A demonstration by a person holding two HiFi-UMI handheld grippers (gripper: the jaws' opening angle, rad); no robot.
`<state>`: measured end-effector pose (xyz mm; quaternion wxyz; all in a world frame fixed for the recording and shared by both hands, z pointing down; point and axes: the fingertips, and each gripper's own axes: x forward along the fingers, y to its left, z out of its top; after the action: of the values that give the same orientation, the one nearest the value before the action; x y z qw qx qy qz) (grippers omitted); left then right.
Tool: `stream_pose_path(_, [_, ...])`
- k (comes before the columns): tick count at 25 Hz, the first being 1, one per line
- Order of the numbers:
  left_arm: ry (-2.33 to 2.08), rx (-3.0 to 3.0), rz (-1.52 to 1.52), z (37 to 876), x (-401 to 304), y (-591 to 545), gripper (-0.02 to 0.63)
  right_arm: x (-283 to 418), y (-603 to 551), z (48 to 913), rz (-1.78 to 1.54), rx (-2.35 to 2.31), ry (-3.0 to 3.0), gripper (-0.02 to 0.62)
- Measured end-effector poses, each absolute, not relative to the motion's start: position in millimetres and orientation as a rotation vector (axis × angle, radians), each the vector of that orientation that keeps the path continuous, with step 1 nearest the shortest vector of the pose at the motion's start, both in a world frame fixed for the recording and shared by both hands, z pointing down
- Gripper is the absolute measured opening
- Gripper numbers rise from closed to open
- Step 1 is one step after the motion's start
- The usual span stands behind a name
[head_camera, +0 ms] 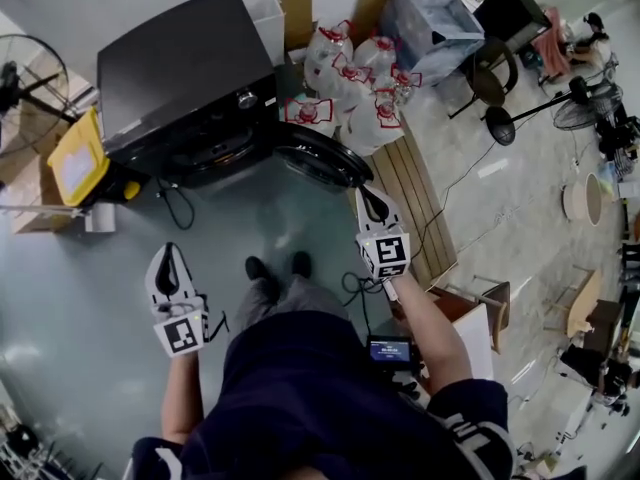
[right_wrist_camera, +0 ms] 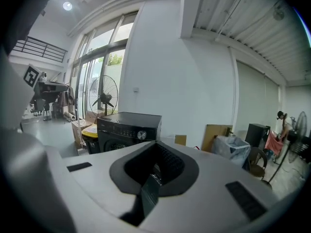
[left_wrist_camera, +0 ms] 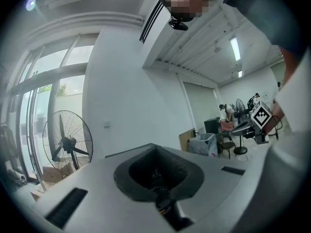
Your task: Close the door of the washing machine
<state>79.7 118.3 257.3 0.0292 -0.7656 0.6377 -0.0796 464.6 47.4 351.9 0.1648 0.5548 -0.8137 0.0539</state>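
The black front-loading washing machine stands at the upper left of the head view, and its round door hangs swung open to its right. My right gripper is shut and empty, its tip just below the door's edge; I cannot tell whether they touch. In the right gripper view that gripper points past the machine, which lies ahead to the left. Over the floor at lower left my left gripper is shut and empty, well apart from the machine. Its own view shows the left gripper facing a white wall.
A yellow-lidded bin sits left of the machine and a cable trails in front. Water jugs and a wooden pallet lie right of the door. A standing fan is by the windows. My feet are near the machine.
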Motion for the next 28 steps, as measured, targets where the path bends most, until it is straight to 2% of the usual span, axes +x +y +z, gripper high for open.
stream_pose_path(9, [1.9,-2.404,-0.293,262.1,67.8,83.6,0.024,469.3,21.8,364.5,0.174,1.622,-2.266,0.024])
stream_pose_path(21, [1.898,-2.422,-0.33,275.5,55.5,64.6,0.024,470.8,0.2,379.4,0.178,1.62,-2.229,0.121])
stream_pose_path(28, [1.909,-2.415,-0.348,278.3,49.3,61.2,0.024,472.6,-3.7,385.5,0.183,1.612,-2.219,0.149])
